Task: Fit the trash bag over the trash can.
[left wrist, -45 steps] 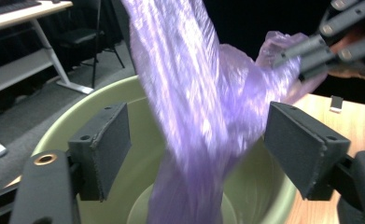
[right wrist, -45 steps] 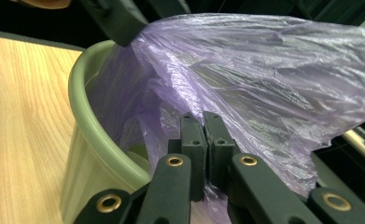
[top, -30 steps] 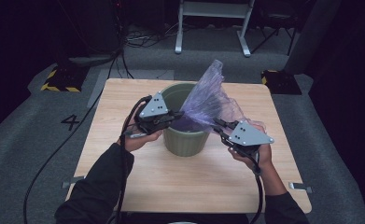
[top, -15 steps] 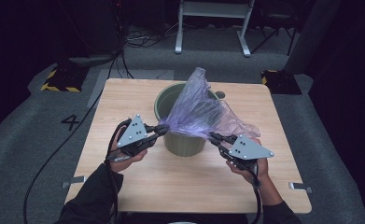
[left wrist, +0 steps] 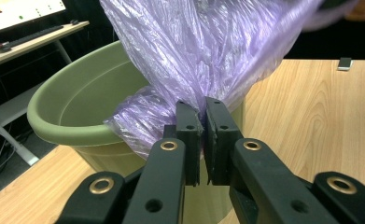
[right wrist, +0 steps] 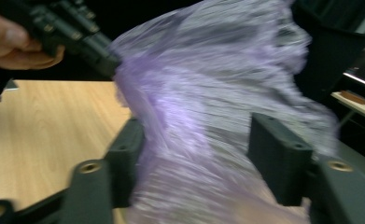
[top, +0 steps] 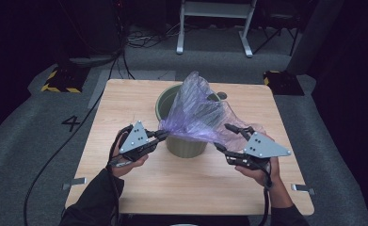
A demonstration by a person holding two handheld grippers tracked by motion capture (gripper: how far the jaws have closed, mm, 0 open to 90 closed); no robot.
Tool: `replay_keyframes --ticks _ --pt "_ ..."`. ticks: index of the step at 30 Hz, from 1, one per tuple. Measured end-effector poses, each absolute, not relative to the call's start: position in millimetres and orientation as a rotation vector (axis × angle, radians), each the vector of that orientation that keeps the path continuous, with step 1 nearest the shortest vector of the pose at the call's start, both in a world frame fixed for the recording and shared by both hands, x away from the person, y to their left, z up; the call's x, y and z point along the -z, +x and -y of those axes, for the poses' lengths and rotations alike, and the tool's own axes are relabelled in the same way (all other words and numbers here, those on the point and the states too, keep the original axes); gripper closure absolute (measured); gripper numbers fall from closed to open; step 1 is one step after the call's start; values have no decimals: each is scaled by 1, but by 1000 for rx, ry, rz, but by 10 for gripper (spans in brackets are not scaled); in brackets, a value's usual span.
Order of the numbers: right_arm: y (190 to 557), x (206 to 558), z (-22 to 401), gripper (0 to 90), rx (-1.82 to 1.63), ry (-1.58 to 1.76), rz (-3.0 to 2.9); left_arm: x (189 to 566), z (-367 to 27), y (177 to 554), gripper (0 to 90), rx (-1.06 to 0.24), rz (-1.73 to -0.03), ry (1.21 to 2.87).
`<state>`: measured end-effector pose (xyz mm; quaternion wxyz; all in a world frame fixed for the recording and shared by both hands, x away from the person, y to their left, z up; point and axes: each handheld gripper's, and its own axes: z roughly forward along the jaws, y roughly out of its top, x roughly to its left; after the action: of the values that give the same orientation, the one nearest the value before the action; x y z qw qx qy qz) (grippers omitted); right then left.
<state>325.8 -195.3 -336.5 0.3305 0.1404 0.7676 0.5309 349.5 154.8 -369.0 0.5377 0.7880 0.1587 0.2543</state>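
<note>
Here the left gripper (left wrist: 201,140) pinches the purple plastic bag (top: 198,117) beside the green pot's (top: 184,146) rim. The right gripper's (top: 232,137) jaws, just opened wide, straddle the bag's opposite edge without pressing it.

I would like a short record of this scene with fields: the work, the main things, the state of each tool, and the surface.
work: fitting a purple plastic bag into a green bin
bag: partly inside the bin, the rest stretched above its rim
left tool: shut on a bunched edge of the bag, near the bin's rim
right tool: jaws have just been opening and stand wide; bag film lies between them, not pinched
surface: wooden table
</note>
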Motion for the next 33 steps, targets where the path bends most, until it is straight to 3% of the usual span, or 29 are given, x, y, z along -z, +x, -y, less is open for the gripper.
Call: replay_keyframes --ticks 6,13,21,33 --pt "328 310 213 256 -1428 390 -2056 368 -153 348 850 -608 -370 1877" --pt "316 322 218 214 -1365 340 -2146 370 -155 348 853 -616 -400 1869" --pt "316 336 240 221 -1332 426 -2152 370 -160 349 843 -656 -417 1871" --pt "318 297 269 242 -1426 542 -2044 369 -162 355 834 -672 -444 1869"
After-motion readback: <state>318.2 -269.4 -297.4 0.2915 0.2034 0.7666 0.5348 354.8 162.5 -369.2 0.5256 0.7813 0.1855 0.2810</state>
